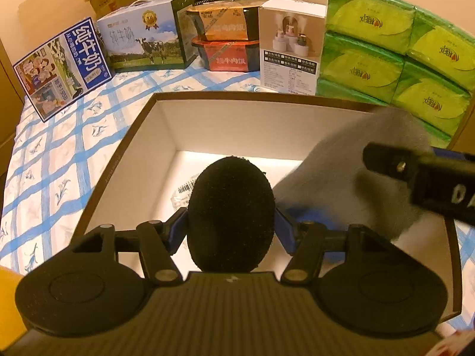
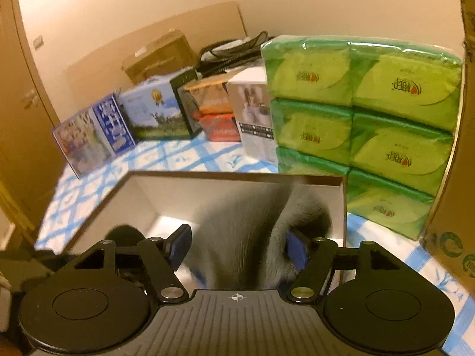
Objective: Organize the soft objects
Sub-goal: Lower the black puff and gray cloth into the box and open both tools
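Observation:
My left gripper (image 1: 231, 228) is shut on a black rolled soft bundle (image 1: 231, 210) and holds it over the open brown box with white inside (image 1: 166, 130). My right gripper (image 2: 237, 246) is shut on a grey soft cloth (image 2: 243, 237) over the right part of the same box (image 2: 166, 190). In the left wrist view the grey cloth (image 1: 350, 172) and the right gripper's black finger (image 1: 394, 163) show blurred at the right. The black bundle shows at the left in the right wrist view (image 2: 124, 234). A clear packet with a barcode (image 1: 184, 192) lies on the box floor.
The box stands on a blue-checked white cloth (image 1: 59, 172). Behind it stand milk cartons (image 1: 62, 68), a cow-print carton (image 1: 145, 41), stacked meal bowls (image 1: 225, 41), a white product box (image 1: 291, 47) and a green tissue pack (image 1: 394, 56). A cardboard box edge (image 2: 454, 237) is at right.

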Tool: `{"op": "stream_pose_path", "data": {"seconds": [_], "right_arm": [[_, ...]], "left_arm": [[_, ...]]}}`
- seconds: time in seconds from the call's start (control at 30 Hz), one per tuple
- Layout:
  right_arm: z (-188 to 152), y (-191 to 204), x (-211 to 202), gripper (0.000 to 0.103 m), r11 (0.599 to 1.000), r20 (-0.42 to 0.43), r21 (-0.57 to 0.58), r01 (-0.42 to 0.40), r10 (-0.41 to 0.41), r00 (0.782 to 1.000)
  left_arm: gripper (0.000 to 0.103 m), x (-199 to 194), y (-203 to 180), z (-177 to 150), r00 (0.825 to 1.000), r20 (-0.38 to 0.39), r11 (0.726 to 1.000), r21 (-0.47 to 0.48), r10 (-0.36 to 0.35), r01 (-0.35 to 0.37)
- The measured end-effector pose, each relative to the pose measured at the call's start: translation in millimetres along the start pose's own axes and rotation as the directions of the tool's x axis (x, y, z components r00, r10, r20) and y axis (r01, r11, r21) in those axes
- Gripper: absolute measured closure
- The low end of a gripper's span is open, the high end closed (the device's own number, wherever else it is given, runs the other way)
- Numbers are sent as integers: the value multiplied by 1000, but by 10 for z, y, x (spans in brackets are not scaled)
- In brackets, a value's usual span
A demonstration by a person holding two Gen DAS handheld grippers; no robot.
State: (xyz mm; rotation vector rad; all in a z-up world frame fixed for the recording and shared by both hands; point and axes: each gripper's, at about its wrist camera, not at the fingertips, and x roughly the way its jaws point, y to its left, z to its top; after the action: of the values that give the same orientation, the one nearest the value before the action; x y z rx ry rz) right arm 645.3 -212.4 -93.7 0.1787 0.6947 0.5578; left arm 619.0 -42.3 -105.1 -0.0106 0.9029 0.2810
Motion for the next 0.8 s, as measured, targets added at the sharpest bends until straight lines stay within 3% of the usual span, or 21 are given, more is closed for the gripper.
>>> {"op": "stream_pose_path", "data": {"seconds": [0.2, 0.33, 0.43, 0.8], "right_arm": [[20, -18, -87, 36, 1000, 12, -1, 12, -12, 1000], [-2, -50, -127, 35, 1000, 14, 5, 20, -20, 1000], [-33, -61, -162, 35, 1000, 12, 13, 22, -22, 1000], [-103, -65, -509, 35, 998, 46, 42, 36, -38, 998]], "left_arm": [[40, -3, -3, 7, 1000, -3, 1000, -12, -10, 10], [27, -8, 23, 9, 1000, 1, 999, -29, -28, 28], [24, -27, 30, -3, 999, 15, 999, -30, -40, 40], [23, -245, 16, -154, 994, 15, 994, -19, -111, 111]]}}
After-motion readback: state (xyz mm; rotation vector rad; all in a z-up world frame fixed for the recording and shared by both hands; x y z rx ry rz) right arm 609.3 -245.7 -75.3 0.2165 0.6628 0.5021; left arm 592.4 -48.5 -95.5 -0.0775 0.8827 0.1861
